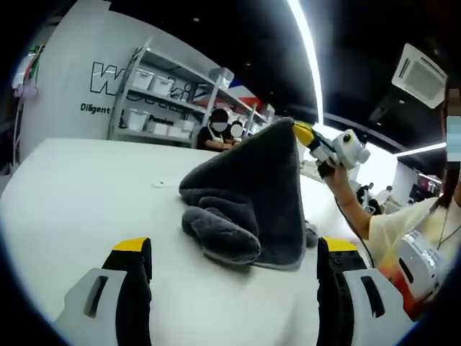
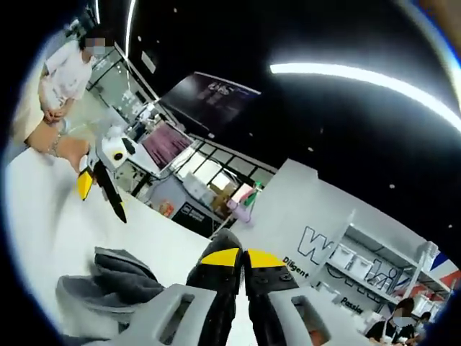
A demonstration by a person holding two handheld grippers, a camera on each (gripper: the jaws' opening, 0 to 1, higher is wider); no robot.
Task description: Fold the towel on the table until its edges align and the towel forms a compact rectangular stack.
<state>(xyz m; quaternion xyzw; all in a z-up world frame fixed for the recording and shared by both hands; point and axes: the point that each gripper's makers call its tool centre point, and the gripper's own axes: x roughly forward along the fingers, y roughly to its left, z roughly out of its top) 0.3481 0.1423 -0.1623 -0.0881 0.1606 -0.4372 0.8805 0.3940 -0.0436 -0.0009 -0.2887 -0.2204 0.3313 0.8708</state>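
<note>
Large dark outlined letters are showing on the white wall (image 1: 79,79) in the left gripper view, far ahead of the left hand-held gripper (image 1: 234,252) and to its left; only a leading "W" is reading clearly, the rest hiding behind the shelf rack (image 1: 155,97). Under it a smaller line is beginning "Diligent".

In the right gripper view the same white wall (image 2: 317,216) is sitting ahead and to the right of the right hand-held gripper (image 2: 241,259), again showing the big "W", "Diligent" beneath it, and a further word starting "Pass". Writing on the dark hanging panel (image 2: 209,97) above is staying too blurred to read.
</note>
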